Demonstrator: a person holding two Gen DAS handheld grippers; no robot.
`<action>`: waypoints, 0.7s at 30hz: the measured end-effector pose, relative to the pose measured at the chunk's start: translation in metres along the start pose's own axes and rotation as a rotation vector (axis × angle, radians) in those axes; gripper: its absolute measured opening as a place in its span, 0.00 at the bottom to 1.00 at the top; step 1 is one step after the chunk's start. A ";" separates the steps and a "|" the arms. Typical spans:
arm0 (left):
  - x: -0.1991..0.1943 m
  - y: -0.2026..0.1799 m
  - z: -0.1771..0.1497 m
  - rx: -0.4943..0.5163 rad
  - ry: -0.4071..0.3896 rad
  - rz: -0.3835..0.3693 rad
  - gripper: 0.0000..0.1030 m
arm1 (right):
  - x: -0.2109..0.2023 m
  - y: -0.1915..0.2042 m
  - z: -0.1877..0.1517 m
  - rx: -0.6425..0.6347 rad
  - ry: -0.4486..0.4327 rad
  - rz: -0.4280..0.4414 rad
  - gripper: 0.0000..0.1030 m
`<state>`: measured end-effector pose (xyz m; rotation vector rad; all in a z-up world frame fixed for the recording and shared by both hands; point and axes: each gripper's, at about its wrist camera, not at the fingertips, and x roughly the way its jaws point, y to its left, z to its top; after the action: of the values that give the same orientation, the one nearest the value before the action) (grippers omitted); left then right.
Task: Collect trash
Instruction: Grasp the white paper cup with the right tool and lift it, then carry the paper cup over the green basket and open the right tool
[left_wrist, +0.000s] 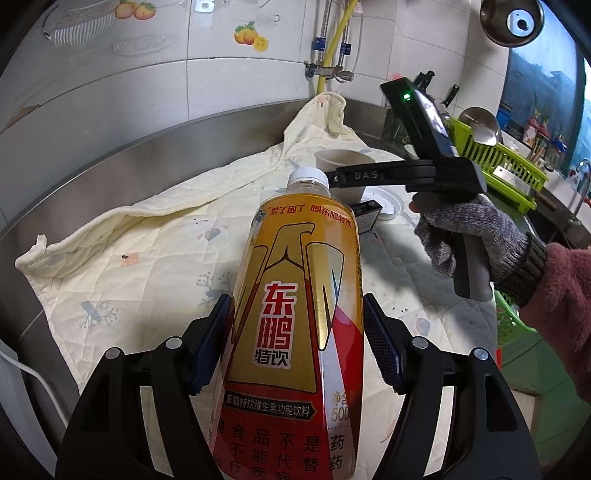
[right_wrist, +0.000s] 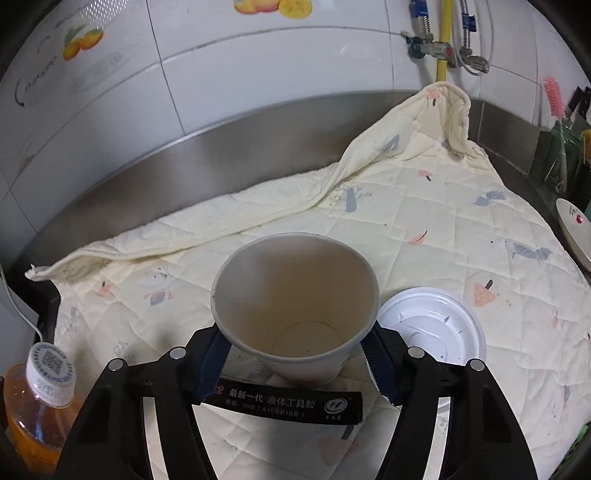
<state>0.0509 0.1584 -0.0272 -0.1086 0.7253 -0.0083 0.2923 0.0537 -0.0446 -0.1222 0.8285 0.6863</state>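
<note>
White wall tiles with fruit stickers back a steel bench (right_wrist: 258, 125) draped with a cream quilted cloth (right_wrist: 424, 206).

Left gripper (left_wrist: 297, 345): its jaws are clenched on a drink bottle (left_wrist: 295, 295), blue pads pressing both sides of the gold and red label, white cap pointing away toward the wall. The bottle holds orange liquid.

Right gripper (right_wrist: 297, 356): its jaws sit either side of an empty paper cup (right_wrist: 295, 295), near the base, and both pads appear to touch its wall. The cup stands upright on the cloth, mouth open. Just in front of it, between the gripper's arms, lies a small black box (right_wrist: 284, 404) with white printing. A white plastic lid (right_wrist: 432, 325) lies flat on the cloth, just beside the cup on the right.

From the left wrist view, a gloved hand (left_wrist: 476, 240) with a pink fleecy sleeve holds the right gripper's handle. Beyond it stands a green dish rack (left_wrist: 495, 162).
</note>
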 end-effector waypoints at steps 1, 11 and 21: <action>0.000 -0.001 0.000 0.001 -0.001 -0.001 0.67 | -0.005 0.000 0.000 0.003 -0.013 0.006 0.62; -0.011 -0.023 0.007 0.036 -0.037 -0.044 0.67 | -0.086 -0.007 -0.010 0.027 -0.150 0.019 0.62; -0.011 -0.079 0.010 0.106 -0.049 -0.157 0.67 | -0.179 -0.066 -0.078 0.125 -0.167 -0.108 0.62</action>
<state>0.0510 0.0813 -0.0044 -0.0642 0.6647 -0.1931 0.1973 -0.1175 0.0190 0.0034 0.6966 0.5346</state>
